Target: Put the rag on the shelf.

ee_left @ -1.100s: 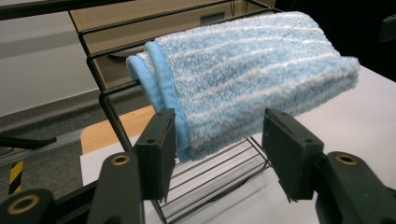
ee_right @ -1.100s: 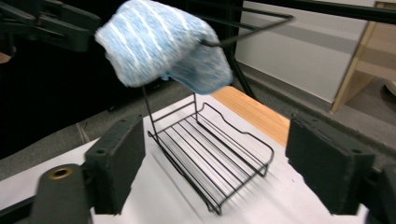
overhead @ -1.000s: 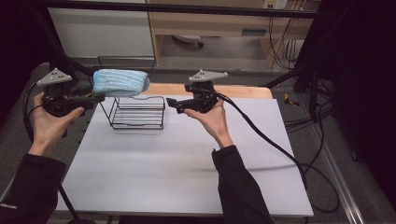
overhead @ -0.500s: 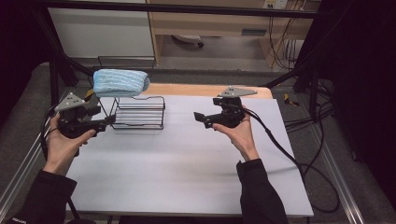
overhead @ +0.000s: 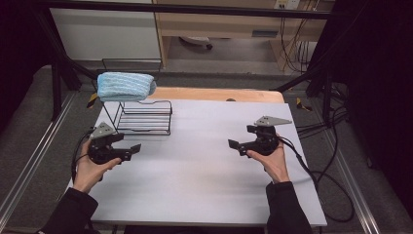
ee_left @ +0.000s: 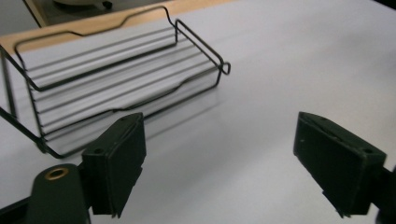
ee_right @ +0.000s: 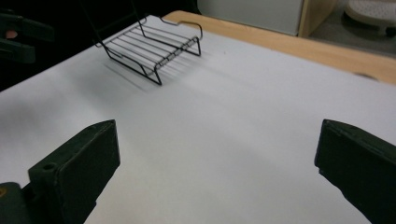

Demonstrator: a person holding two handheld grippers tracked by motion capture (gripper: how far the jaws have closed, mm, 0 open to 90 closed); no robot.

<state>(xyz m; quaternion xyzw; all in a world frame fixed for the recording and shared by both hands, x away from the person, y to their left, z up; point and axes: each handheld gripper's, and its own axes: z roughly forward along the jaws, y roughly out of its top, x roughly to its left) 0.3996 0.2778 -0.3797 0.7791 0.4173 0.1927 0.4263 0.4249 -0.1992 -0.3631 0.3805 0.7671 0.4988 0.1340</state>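
Rack: a black wire rack (overhead: pixel 143 117) of thin bent rods, with a low slatted shelf and tall uprights at the back; it stands at the far left of the tabletop. In the left gripper view its parallel slats (ee_left: pixel 116 79) and looped end show close ahead, with nothing lying on the lower shelf.
Towel: a folded light-blue towel (overhead: pixel 125 86), soft and ribbed in texture, rests on top of the rack's uprights.
Tabletop: a smooth, matte white sheet (overhead: pixel 204 170) over a light wooden board whose rounded edge (overhead: pixel 219 93) shows at the far side.
Left gripper: the left gripper (overhead: pixel 130 150), black and blocky with a grey three-cornered plate on top, is held low over the tabletop just in front of the rack. Its flat rectangular jaws stand wide apart, have just been opening, and have nothing between them.
Right gripper: the right gripper (overhead: pixel 234 145), of the same build, is held over the right half of the tabletop, well apart from the rack. Its jaws are spread wide, have just been opening, and have only bare tabletop between them.
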